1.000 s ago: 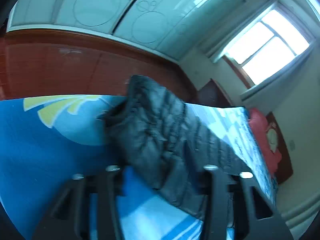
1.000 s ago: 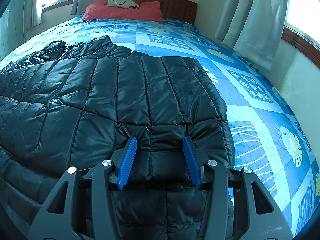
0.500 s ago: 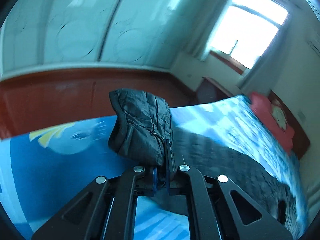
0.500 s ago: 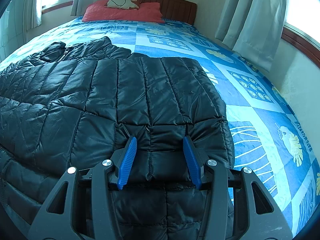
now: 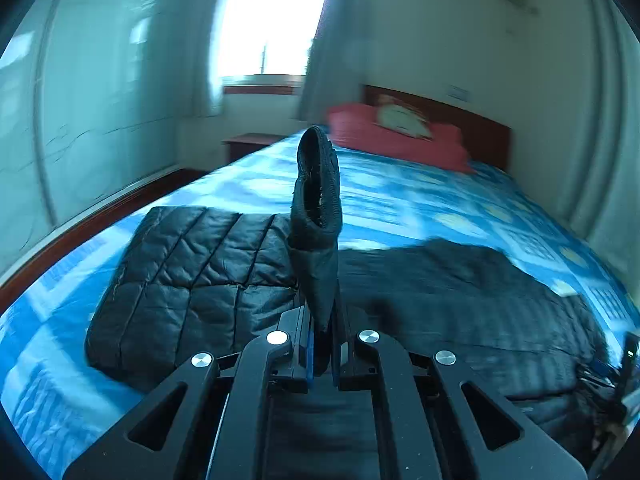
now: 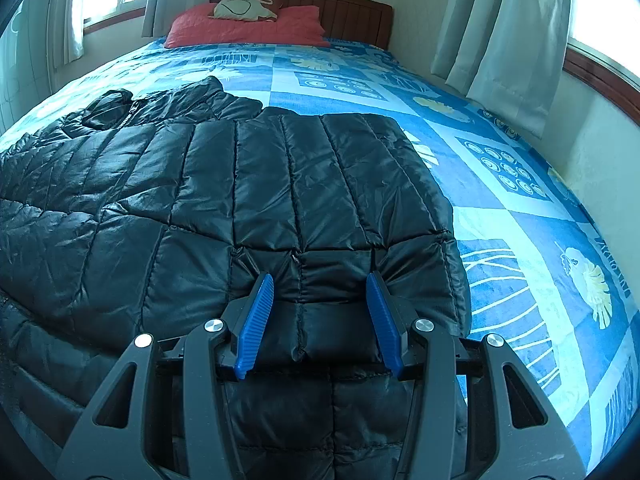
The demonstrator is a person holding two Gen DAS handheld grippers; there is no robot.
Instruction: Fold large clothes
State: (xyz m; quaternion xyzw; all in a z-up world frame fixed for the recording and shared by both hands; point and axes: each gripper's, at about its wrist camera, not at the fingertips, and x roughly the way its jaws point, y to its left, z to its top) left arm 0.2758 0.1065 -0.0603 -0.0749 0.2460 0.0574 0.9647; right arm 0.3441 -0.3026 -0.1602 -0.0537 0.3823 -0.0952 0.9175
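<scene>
With the black puffer jacket [image 6: 248,200] spread along the bed's [image 6: 520,184] foot edge, the left gripper [image 5: 320,344], clenched on the sleeve cuff [image 5: 318,184], should lay it flat across the body while the right gripper [image 6: 316,320], fingers apart, pins the hem

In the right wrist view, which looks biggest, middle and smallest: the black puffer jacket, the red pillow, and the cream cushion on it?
1. Black puffer jacket, though it lies nearest the camera.
2. Red pillow, far off at the headboard.
3. Cream cushion, lying on that pillow, so this comparison is fair.
</scene>
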